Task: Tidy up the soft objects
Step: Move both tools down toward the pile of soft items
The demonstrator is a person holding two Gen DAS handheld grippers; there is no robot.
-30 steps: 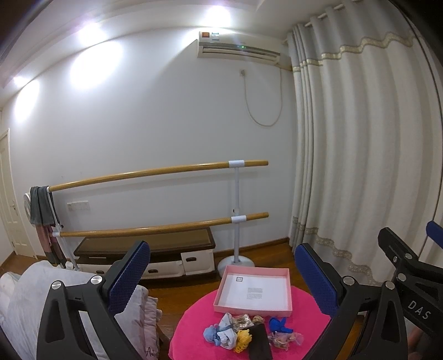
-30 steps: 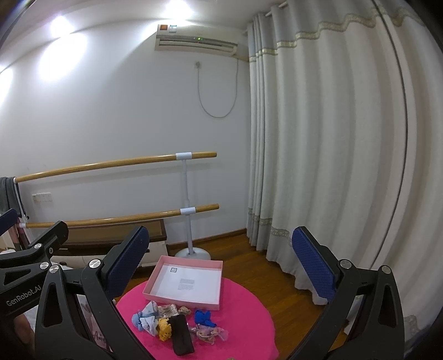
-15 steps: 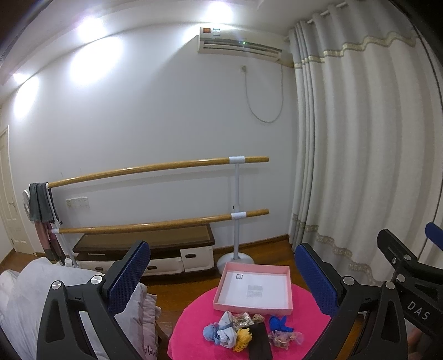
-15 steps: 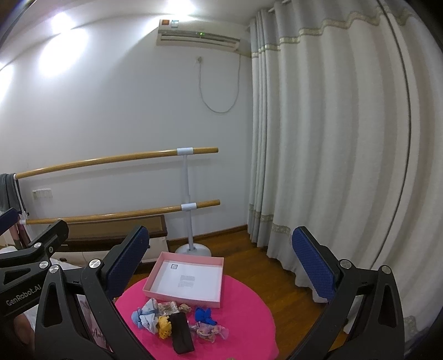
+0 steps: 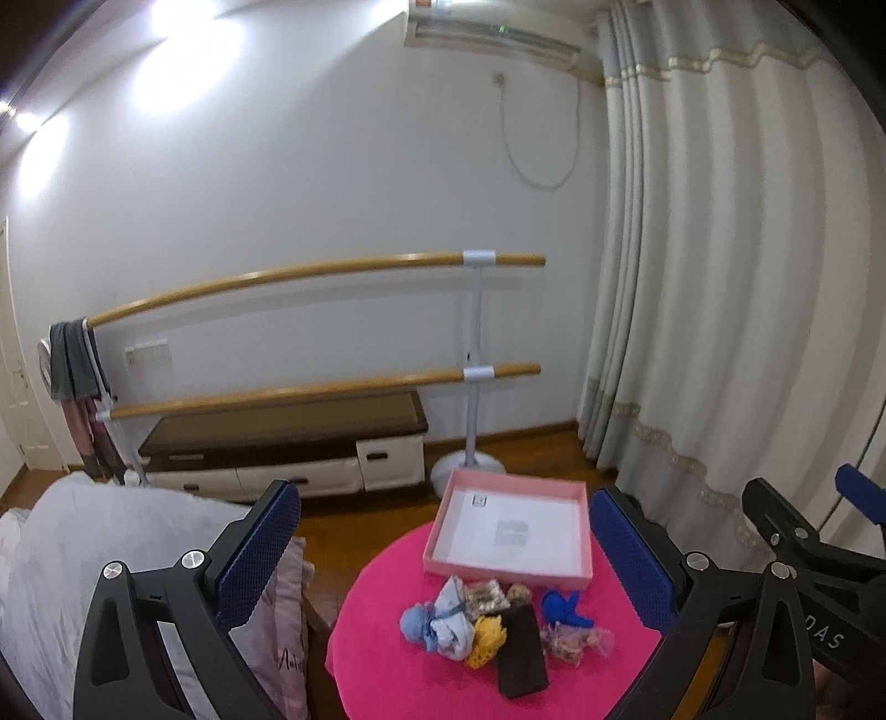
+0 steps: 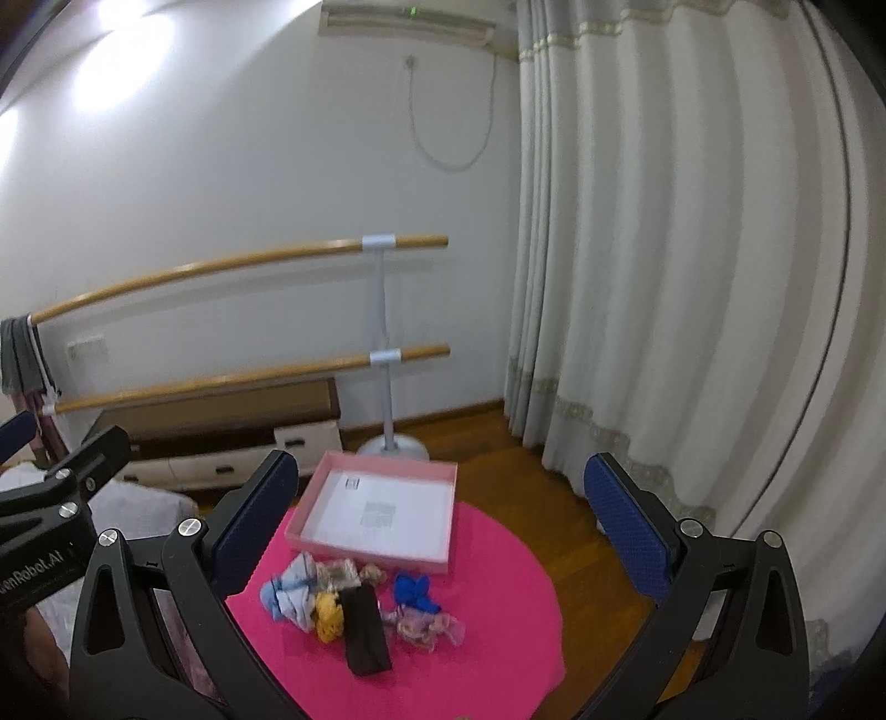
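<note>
A white wall is lit by bright ceiling lights, whose glare is thrown on it at upper left. An air conditioner is mounted near the ceiling, and a cord is looped below it. Two wooden barres are carried on a white stand, with grey cloth draped over the left end. A low dark-topped cabinet with white drawers is set against the wall behind them. The right side is covered by pale pleated curtains trimmed with a patterned band. A wooden floor is seen below, and a bed with pale bedding at lower left.
</note>
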